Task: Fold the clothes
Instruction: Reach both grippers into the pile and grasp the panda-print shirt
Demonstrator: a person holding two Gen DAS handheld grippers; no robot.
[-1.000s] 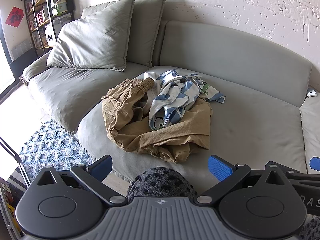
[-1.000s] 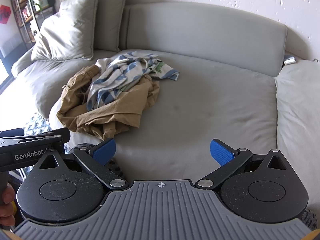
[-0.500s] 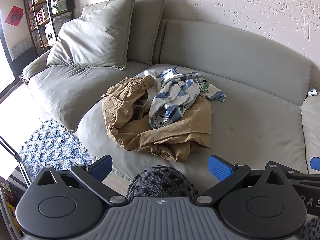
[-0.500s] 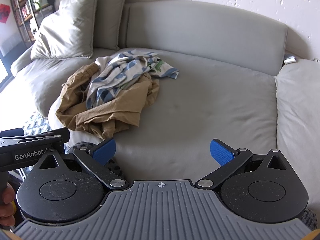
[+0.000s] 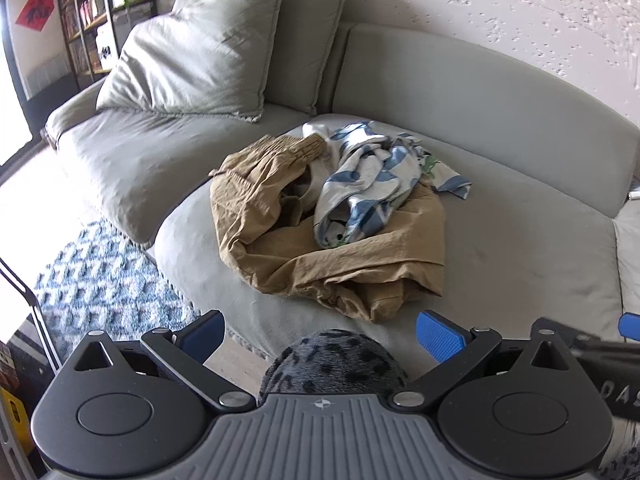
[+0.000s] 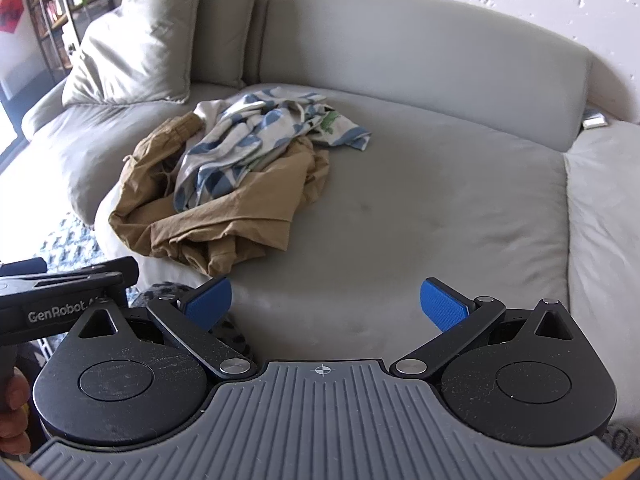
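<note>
Closer now, both my tongs, left [image 5: 320, 332] and right [image 6: 326, 300], hang spread and empty short of the clothes [image 5: 332, 216], heaped on the sofa [image 6: 420, 216], ready to grab.

Open sofa seat [image 6: 420, 216] rt of clothes pile [image 6: 224, 184]

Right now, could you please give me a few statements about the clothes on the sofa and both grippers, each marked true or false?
1. The blue-and-white patterned garment lies on top of the tan garment. True.
2. The left gripper is shut on the tan garment. False: it is open and apart from the pile.
3. The clothes sit on the grey sofa. True.
4. The right gripper holds the patterned garment. False: it is open and empty.
5. The clothes are neatly folded. False: both lie crumpled in a heap.
</note>
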